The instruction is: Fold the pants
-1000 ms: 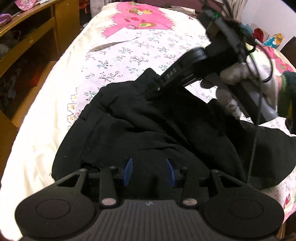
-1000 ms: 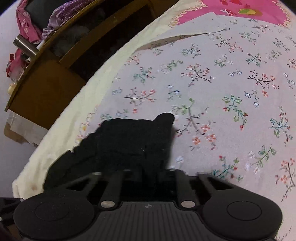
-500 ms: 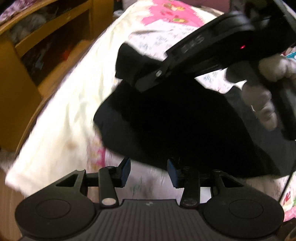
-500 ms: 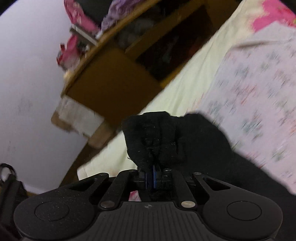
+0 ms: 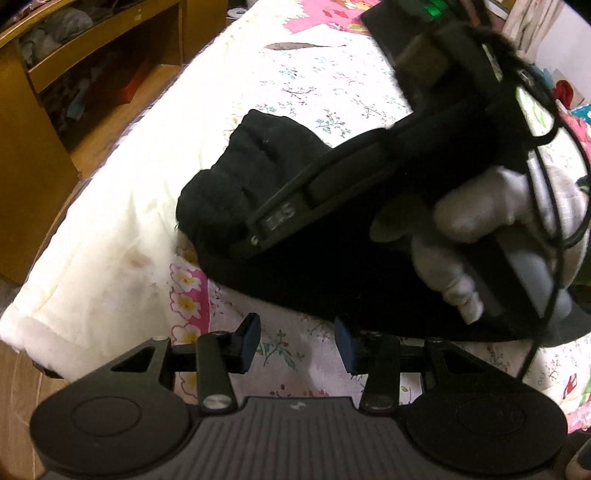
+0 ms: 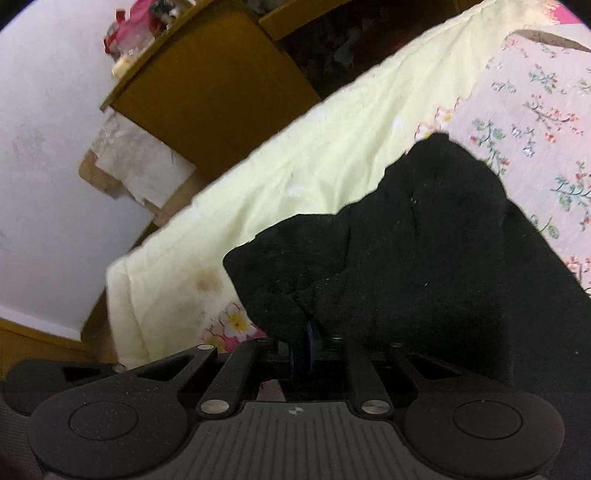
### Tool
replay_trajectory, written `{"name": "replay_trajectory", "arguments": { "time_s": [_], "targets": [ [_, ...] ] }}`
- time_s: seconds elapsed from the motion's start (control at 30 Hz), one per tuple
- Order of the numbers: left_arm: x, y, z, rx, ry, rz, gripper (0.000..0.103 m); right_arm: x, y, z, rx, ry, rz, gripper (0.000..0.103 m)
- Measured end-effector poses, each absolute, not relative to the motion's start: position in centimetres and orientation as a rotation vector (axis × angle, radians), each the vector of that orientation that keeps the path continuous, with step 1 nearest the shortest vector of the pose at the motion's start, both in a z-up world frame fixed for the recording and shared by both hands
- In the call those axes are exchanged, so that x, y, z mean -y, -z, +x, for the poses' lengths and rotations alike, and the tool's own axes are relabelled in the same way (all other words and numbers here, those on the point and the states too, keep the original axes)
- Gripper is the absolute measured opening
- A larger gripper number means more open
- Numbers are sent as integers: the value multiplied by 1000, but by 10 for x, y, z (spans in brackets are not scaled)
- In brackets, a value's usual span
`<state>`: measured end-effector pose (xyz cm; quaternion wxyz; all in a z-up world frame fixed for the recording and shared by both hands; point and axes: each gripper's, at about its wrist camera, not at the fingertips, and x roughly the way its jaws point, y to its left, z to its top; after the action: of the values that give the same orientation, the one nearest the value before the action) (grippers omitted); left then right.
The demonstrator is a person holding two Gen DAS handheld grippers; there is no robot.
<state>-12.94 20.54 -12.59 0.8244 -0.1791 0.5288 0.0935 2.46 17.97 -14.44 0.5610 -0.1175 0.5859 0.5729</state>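
Dragged toward the bed's (image 5: 92,229) yellow corner, the pants (image 6: 424,258) now lie bunched there, a fold pinched tight in the right gripper (image 6: 303,341). Left gripper (image 5: 295,343) hovers empty, jaws apart, just beside their hem, so flattening remains.

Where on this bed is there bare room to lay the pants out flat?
The floral sheet beyond the black pants is bare toward the pink patch. The near corner is crowded: pants, right gripper, gloved hand, left gripper.

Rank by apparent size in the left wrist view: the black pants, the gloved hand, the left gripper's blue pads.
1. black pants
2. gloved hand, though nearness enlarges it
3. blue pads, alike
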Motion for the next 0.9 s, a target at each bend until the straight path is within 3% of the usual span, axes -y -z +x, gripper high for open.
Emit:
{"name": "replay_trajectory", "arguments": {
  "time_s": [0.2, 0.23, 0.27, 0.3, 0.43, 0.6, 0.77, 0.9],
  "targets": [
    [-193, 123, -124, -1144, -155, -338, 53, -170, 135, 39, -1431, -1328, -189, 9],
    [-192, 122, -123, -1147, -147, -329, 53, -165, 129, 43, -1420, -1326, -160, 12],
    [-191, 121, -123, -1149, -144, -318, 53, -158, 121, 48, -1402, -1321, -126, 25],
    [-191, 117, -124, -1142, -144, -307, 53, -149, 113, 51, -1386, -1320, -87, 30],
    [-194, 88, -116, -1063, -139, -274, 53, -103, 72, 84, -1284, -1298, 90, 30],
    [-206, 65, -82, -949, -131, -216, 55, -57, 47, 115, -1184, -1206, 118, 30],
    [-208, 93, -31, -914, -59, -212, 55, 1, 53, 144, -1118, -947, 24, 30],
    [-192, 136, -19, -1042, -88, -119, 55, 27, 71, 158, -1038, -794, -247, 30]
  ]
}}
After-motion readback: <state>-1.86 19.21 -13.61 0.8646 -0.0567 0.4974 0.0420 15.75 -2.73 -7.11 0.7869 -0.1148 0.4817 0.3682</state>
